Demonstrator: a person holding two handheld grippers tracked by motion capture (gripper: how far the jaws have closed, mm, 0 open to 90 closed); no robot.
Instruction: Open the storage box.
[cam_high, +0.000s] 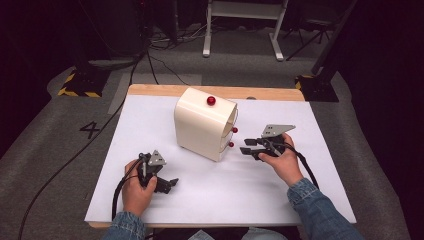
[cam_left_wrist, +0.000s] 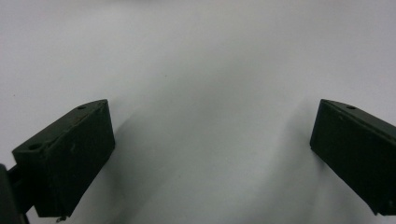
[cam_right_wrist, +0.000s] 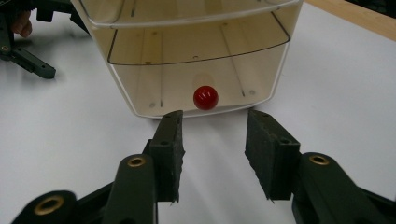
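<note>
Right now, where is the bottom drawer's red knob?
In the right gripper view, the red knob sits low on the cream drawer unit, just beyond the open right tongs.

The high view looks forward and down from above the person's side, taking in the whole white table (cam_high: 210, 195). The left gripper view sits close over bare tabletop, while the right gripper view faces the cream drawer cabinet (cam_right_wrist: 196, 56) from nearby — that cabinet (cam_high: 205, 125) appears in both.

The drawer unit (cam_right_wrist: 196, 56) is cut off at the right gripper view's top edge; its upper drawers are hidden.
</note>
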